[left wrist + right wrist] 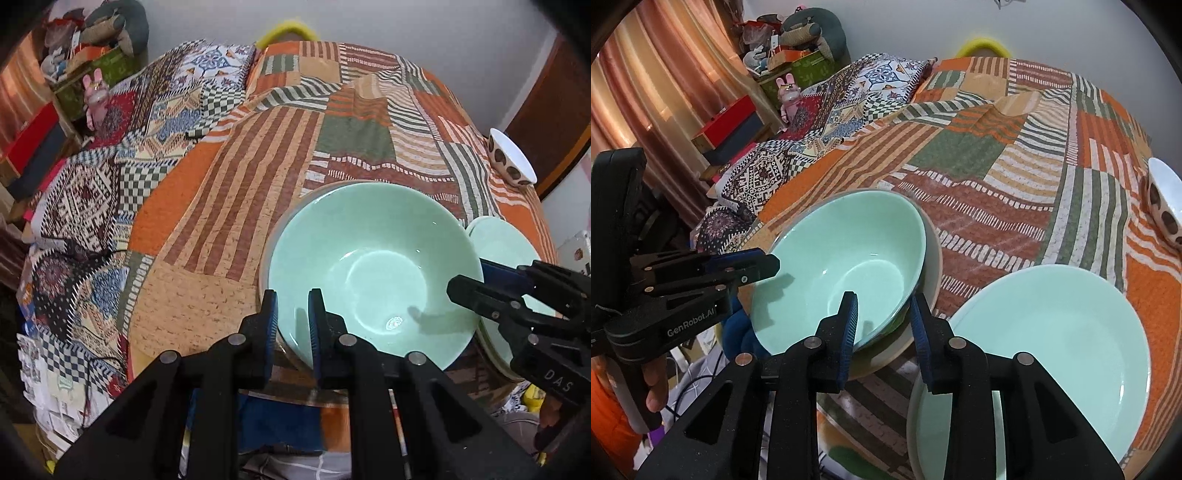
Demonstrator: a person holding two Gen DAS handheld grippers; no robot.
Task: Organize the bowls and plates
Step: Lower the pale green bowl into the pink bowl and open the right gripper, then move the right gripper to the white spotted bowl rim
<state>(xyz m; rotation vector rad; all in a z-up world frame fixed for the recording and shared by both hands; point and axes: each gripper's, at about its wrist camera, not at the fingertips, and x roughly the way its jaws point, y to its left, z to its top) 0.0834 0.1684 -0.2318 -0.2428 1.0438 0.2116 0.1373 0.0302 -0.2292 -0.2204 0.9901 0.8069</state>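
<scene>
Bowl (373, 273), pale green, sits nested in a cream dish (932, 258) on patchwork bedspread (240, 177). L gripper (293, 325) pinches its near rim, fingers clamped on it. R gripper (884, 325) straddles the opposite rim, fingers slightly apart, not pressing. Green plate (1052, 332) just beside; spotted bowl (511, 157) well apart.

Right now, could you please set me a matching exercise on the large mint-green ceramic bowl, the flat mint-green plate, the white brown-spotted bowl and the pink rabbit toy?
1 large mint-green ceramic bowl
2 flat mint-green plate
3 white brown-spotted bowl
4 pink rabbit toy

A off the cloth-covered table, back left
B table's far right edge
C nested in a cream dish
D near right corner

Pairs: 1-C, 2-D, 3-B, 4-A
</scene>
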